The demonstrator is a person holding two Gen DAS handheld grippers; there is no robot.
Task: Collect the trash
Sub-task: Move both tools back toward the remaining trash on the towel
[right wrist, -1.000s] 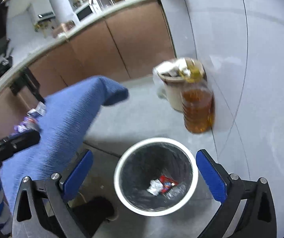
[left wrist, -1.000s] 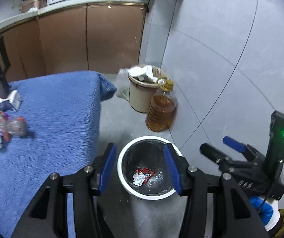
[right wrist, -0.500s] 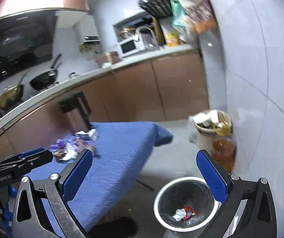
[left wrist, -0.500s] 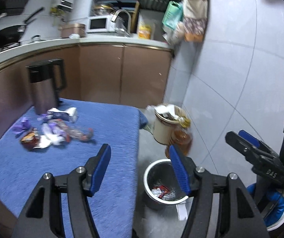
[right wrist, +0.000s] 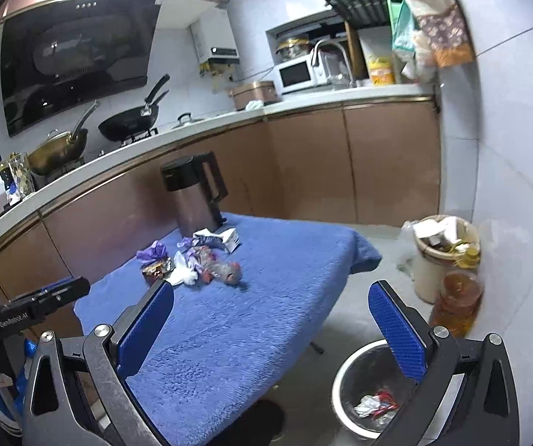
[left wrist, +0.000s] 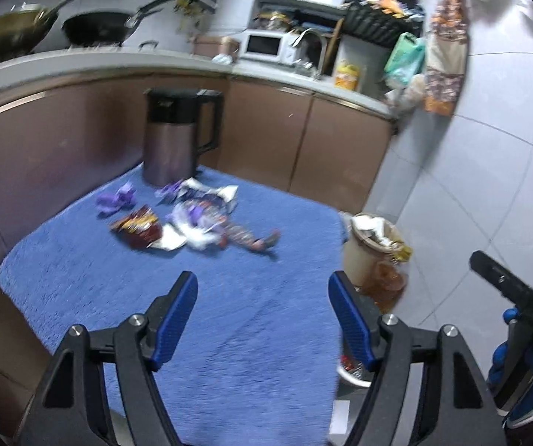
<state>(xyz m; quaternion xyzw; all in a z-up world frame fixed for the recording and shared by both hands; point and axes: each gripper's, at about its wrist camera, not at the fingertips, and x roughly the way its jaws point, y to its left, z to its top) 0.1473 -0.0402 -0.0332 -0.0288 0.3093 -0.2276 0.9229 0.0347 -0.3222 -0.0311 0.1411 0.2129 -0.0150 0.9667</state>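
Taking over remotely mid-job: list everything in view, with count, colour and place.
wrappers: one heap, mixed colours, on cloth by kettle
kettle: one, brown and black, cloth's far edge
cloth: one, blue, over table
steel bin: one, white rim, on floor, trash inside
beige bin: one, full, by wall
oil bottle: one, amber, beside beige bin
pans: two, on stove
microwave: one, white, on counter
left gripper: open, empty
right gripper: open, empty

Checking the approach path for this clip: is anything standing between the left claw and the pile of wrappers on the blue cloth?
Nothing visible does. The left claw is open and empty over bare blue cloth, and only that open stretch lies between it and the wrapper pile. The kettle stands behind the pile, not before it.
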